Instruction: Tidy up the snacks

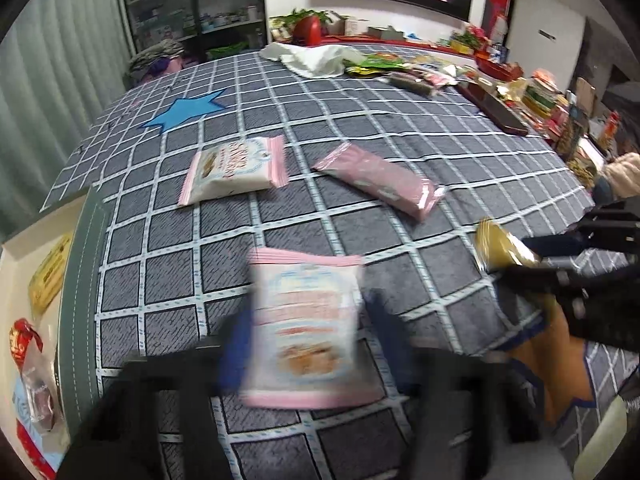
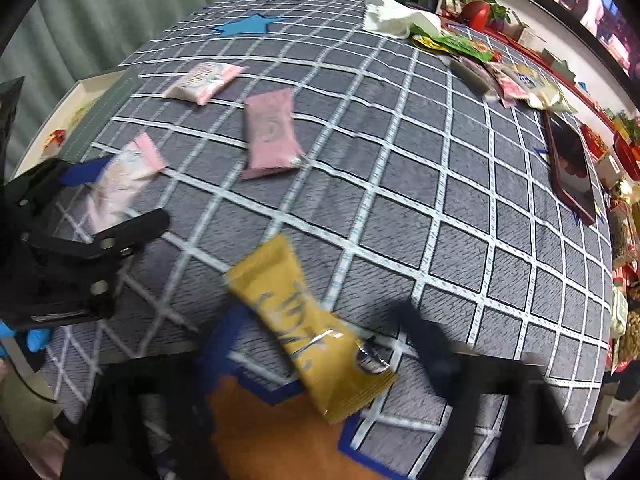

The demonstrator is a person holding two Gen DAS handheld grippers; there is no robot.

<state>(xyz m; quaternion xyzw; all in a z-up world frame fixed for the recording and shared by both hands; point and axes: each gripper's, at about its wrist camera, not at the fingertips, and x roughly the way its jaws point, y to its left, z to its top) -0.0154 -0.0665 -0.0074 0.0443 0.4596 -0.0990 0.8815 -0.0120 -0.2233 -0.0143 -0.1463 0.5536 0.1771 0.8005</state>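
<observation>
Tray (image 1: 86, 280) w/ few wrapped snacks (image 1: 48, 276)

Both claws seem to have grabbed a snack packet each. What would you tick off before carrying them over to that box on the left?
1. Left claw closed on the pink-and-white packet: ok, the fingers flank it, though the picture is blurred.
2. Right claw closed on the yellow packet: ok, gripped near its lower half.
3. Both packets clear of the checked cloth: cannot tell.
4. Box has room: ok, white floor shows between the snacks inside.
5. Claws apart from each other: ok, a gap shows in both views.
6. Snacks left behind: not ok, two pink packets remain.
</observation>
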